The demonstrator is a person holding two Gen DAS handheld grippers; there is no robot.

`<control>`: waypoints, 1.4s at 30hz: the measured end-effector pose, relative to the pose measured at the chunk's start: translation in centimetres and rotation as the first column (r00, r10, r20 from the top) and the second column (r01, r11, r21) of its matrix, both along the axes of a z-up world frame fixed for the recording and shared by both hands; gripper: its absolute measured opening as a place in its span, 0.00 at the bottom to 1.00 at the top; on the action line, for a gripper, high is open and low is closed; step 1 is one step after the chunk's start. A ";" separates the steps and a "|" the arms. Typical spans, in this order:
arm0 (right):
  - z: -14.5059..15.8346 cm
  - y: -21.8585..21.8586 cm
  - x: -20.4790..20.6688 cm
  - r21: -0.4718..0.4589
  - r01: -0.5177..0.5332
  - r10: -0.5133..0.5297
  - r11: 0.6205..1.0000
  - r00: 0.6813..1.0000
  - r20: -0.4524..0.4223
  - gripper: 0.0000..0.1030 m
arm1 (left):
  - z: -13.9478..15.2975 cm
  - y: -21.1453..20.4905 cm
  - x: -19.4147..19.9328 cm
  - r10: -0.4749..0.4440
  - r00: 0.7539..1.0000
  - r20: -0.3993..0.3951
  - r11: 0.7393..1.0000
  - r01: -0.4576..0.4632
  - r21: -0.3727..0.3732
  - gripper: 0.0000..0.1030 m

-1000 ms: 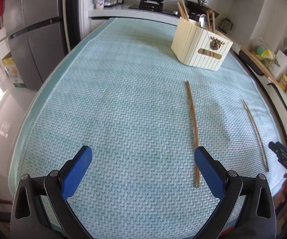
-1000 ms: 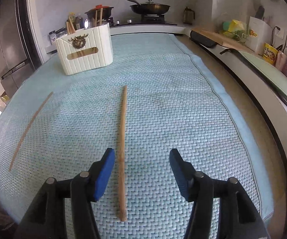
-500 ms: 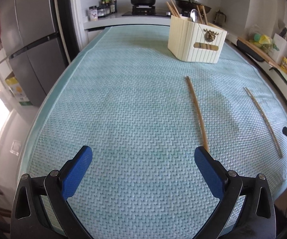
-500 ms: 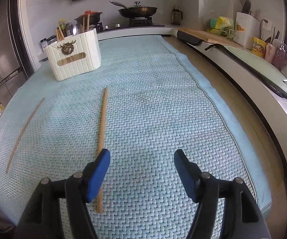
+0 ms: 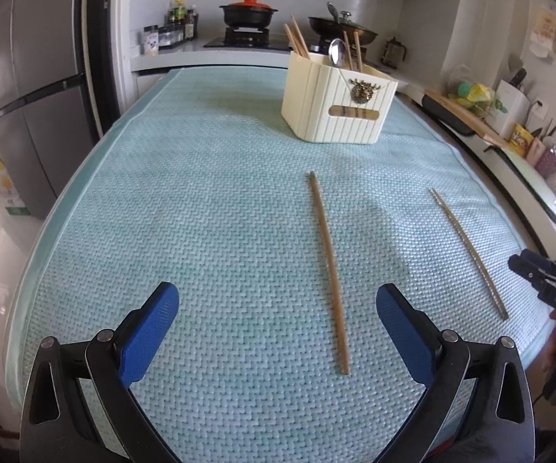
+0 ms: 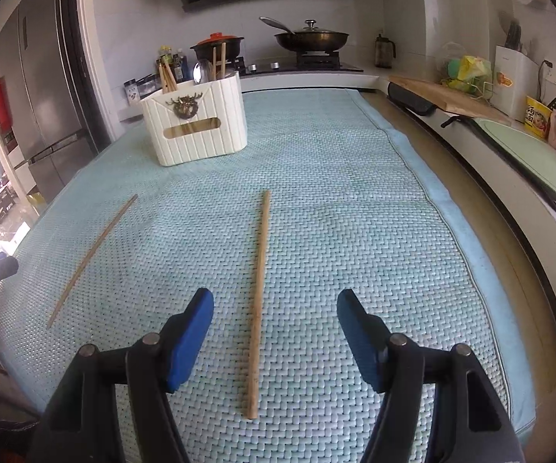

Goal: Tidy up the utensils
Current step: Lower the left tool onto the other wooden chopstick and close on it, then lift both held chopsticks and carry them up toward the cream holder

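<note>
Two wooden chopsticks lie apart on a light green woven mat (image 5: 208, 200). The left chopstick (image 5: 328, 270) lies between the tips of my open, empty left gripper (image 5: 278, 306), nearer the right finger; it shows at the left in the right wrist view (image 6: 91, 260). The right chopstick (image 6: 258, 301) lies between the tips of my open, empty right gripper (image 6: 275, 310); it also shows in the left wrist view (image 5: 469, 252). A cream ribbed utensil holder (image 5: 337, 106) with chopsticks and a spoon in it stands at the far end of the mat (image 6: 197, 123).
A grey fridge (image 5: 35, 88) stands to the left. A stove with a black pot (image 5: 248, 13) and a pan (image 6: 310, 38) lies behind the table. A counter with a cutting board (image 6: 447, 98) and bags runs along the right. The other gripper's body (image 5: 544, 276) shows at the right edge.
Both grippers have shifted so that each chopstick now lies between the fingers instead of under one fingertip. Both views have tilted up a little. The chopsticks have not moved.
</note>
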State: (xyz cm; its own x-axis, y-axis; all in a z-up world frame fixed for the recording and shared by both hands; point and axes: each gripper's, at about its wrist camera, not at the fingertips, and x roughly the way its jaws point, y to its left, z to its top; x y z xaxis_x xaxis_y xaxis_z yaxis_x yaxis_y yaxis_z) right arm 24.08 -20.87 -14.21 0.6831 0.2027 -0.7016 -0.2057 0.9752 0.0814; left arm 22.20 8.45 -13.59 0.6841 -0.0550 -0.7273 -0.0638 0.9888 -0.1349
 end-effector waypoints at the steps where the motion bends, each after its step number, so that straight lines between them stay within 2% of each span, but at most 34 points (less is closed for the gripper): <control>1: 0.0 0.5 0.2 -0.014 -0.017 0.017 1.000 1.000 -0.008 0.66 | 0.0 -0.3 0.5 -0.013 1.000 -0.011 1.000 0.013 -0.002 0.99; 4: 0.0 1.8 1.2 -0.058 -0.049 0.047 0.997 0.998 -0.045 0.66 | -0.4 -1.0 2.5 -0.043 0.998 -0.051 0.999 0.044 0.014 0.99; 7: -0.5 2.2 3.1 -0.041 -0.051 0.046 0.998 0.991 -0.124 0.66 | -1.0 -1.7 4.7 -0.066 0.995 -0.076 0.997 0.069 0.040 0.99; 9: -1.0 2.3 4.4 -0.037 -0.052 0.045 0.998 0.984 -0.174 0.64 | -1.8 -2.0 6.4 -0.068 0.993 -0.098 0.995 0.074 0.066 0.99; 12: -1.7 2.9 5.7 -0.067 -0.073 0.058 0.995 0.978 -0.200 0.62 | -3.1 -2.3 8.9 -0.053 0.989 -0.142 0.992 0.068 0.106 0.99; 13: -1.9 3.1 6.1 -0.083 -0.078 0.060 0.993 0.977 -0.206 0.60 | -3.5 -2.3 9.6 -0.056 0.986 -0.154 0.991 0.074 0.109 0.99; 15: -2.6 3.5 6.9 -0.106 -0.093 0.066 0.990 0.970 -0.235 0.48 | -4.5 -2.5 11.2 -0.063 0.980 -0.188 0.990 0.086 0.114 0.98; 16: -3.0 3.8 7.2 -0.114 -0.102 0.071 0.988 0.966 -0.249 0.44 | -5.0 -2.7 11.9 -0.068 0.976 -0.207 0.989 0.094 0.118 0.96; 17: -3.4 4.0 7.6 -0.119 -0.113 0.078 0.987 0.962 -0.262 0.37 | -5.5 -2.9 12.6 -0.073 0.971 -0.226 0.987 0.102 0.120 0.89; 19: -3.5 4.4 8.1 -0.155 -0.117 0.077 0.981 0.968 -0.241 0.34 | -5.6 -3.1 13.5 -0.081 0.974 -0.211 0.985 0.110 0.130 0.89; 23: -3.3 4.9 10.6 -0.129 -0.123 0.089 0.984 0.966 -0.242 0.24 | -5.6 -3.4 15.8 -0.096 0.968 -0.230 0.986 0.125 0.113 0.89; 24: -3.3 5.0 11.4 -0.124 -0.124 0.091 0.985 0.966 -0.242 0.19 | -5.5 -3.6 16.2 -0.102 0.966 -0.238 0.985 0.132 0.114 0.88; 25: -3.2 5.1 12.2 -0.116 -0.122 0.090 0.986 0.965 -0.246 0.15 | -5.4 -3.8 16.5 -0.113 0.963 -0.245 0.983 0.144 0.113 0.84; 26: -3.1 5.2 13.1 -0.110 -0.120 0.089 0.987 0.963 -0.253 0.07 | -5.3 -4.0 16.8 -0.123 0.961 -0.250 0.981 0.155 0.113 0.80; 27: -3.0 5.3 13.8 -0.101 -0.121 0.092 0.987 0.961 -0.261 0.07 | -5.2 -4.1 17.1 -0.133 0.958 -0.255 0.980 0.166 0.112 0.77; 30: -2.8 5.7 15.5 -0.090 -0.132 0.102 0.987 0.956 -0.276 0.07 | -4.7 -4.6 17.7 -0.163 0.953 -0.254 0.975 0.196 0.109 0.54; 32: -3.1 6.2 16.0 -0.083 -0.132 0.104 0.988 0.955 -0.277 0.07 | -4.5 -4.7 18.2 -0.175 0.952 -0.250 0.973 0.205 0.103 0.18; 33: -3.1 6.3 16.2 -0.069 -0.131 0.107 0.989 0.956 -0.274 0.07 | -4.5 -4.7 18.4 -0.182 0.951 -0.250 0.975 0.208 0.083 0.10; 34: -2.9 6.3 16.3 -0.050 -0.128 0.110 0.991 0.957 -0.269 0.07 | -4.5 -4.5 18.6 -0.188 0.950 -0.251 0.977 0.208 0.056 0.06; 36: -2.4 6.2 16.3 -0.002 -0.120 0.116 0.993 0.962 -0.248 0.07 | -4.1 -4.0 18.7 -0.181 0.955 -0.237 0.980 0.194 0.036 0.05; 39: -0.2 5.4 15.1 0.090 -0.110 0.125 0.990 0.976 -0.178 0.07 | -2.1 -3.0 17.6 -0.179 0.971 -0.161 0.983 0.181 0.000 0.04; 42: 2.4 5.1 13.1 0.140 -0.133 0.145 0.981 0.987 -0.075 0.07 | 0.8 -2.2 16.1 -0.169 0.983 -0.071 0.986 0.167 -0.029 0.04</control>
